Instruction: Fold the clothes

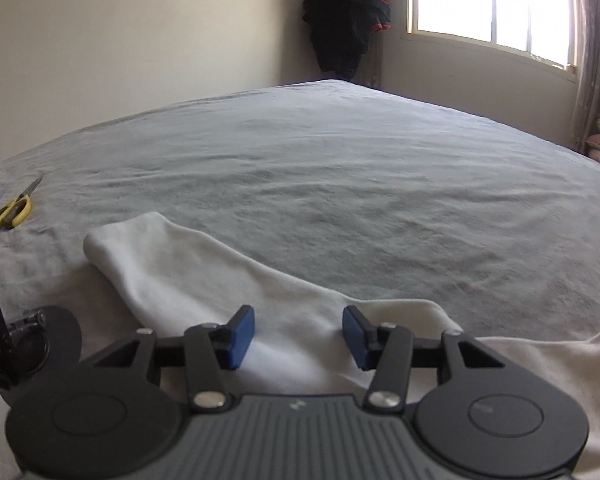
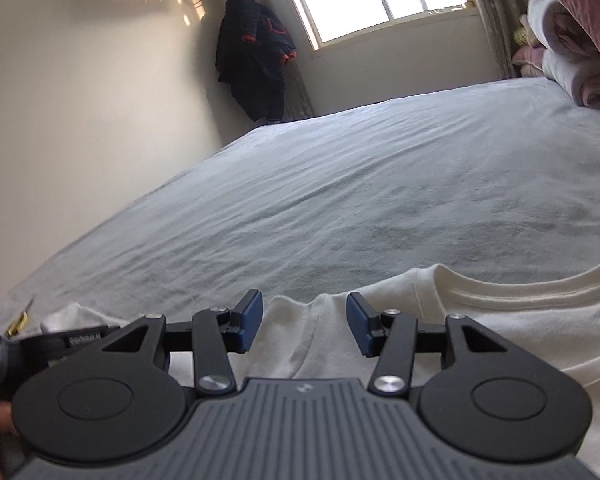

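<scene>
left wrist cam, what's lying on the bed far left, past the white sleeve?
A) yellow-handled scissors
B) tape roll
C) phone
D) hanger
A: a pair of yellow-handled scissors lies on the grey bed cover, out to the left of the white shirt's sleeve and clear of it.

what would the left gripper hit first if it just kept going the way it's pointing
Most likely the white shirt's sleeve: the left gripper stands open and tilts down at it, the cloth lying between and just ahead of the blue pads. Beyond that is only the grey bedspread. Exact depth is hard to judge.
</scene>
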Available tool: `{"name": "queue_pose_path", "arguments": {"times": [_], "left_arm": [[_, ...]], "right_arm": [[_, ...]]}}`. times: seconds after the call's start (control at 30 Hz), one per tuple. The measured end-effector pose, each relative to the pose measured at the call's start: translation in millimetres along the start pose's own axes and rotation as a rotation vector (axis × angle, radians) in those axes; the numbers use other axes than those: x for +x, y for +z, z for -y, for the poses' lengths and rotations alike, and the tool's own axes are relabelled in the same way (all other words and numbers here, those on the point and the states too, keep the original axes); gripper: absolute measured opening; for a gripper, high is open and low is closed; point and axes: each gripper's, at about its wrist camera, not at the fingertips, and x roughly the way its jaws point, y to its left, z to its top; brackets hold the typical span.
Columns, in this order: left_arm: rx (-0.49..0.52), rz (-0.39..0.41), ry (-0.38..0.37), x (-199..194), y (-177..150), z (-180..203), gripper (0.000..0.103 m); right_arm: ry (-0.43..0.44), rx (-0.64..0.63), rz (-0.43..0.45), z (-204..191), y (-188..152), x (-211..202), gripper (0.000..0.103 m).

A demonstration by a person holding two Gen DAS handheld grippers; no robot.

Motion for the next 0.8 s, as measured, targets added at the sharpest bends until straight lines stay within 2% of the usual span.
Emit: {"name": "queue_pose_path", "arguments": {"times": [0.03,0.07,0.13,0.2,0.27,0.33,0.47,0.57,0.7,0.8], "left_arm": [[-0.016,-0.001,-0.022,0.0,0.1,-4.3,0.047],[-0.034,-0.002,-0.046,-0.9,0.9,-9.0,0.037],[-0.082,-0.021,-0.125,-5.1,5.6,-20.6,0.022],[-0.098,-0.041,-0.218,-9.3,9.8,-28.3,0.02],[-0.066,-0.049,-0.287,-13.4,10.8,-28.8,0.018],[-0.028,-0.068,-0.337,-13.3,10.1,-25.4,0.018],[-0.027,-0.064,-0.425,-10.3,9.4,-20.8,0.018],[-0.006,-0.071,-0.454,-2.1,13.4,-15.5,0.018],[0.066,-0.119,-0.41,5.6,24.3,-7.6,0.027],[0.123,-0.115,-0.42,3.3,34.4,-4.1,0.038]], "right_arm": [[0.004,-0.023,-0.017,-3.9,-1.2,1.6,0.046],[0.02,-0.046,-0.038,-9.0,-1.7,2.6,0.038],[0.085,-0.091,-0.088,-23.3,-0.2,3.1,0.033],[0.141,-0.146,-0.12,-41.5,-1.4,2.6,0.027],[0.145,-0.193,-0.134,-56.3,-4.6,4.9,0.027],[0.116,-0.238,-0.136,-66.0,-5.2,8.9,0.027],[0.071,-0.409,-0.118,-81.0,7.0,22.5,0.052],[0.05,-0.498,-0.15,-79.6,14.5,49.2,0.053],[0.063,-0.458,-0.212,-59.0,12.2,73.8,0.053],[0.062,-0.434,-0.191,-42.7,2.2,73.7,0.05]]}}
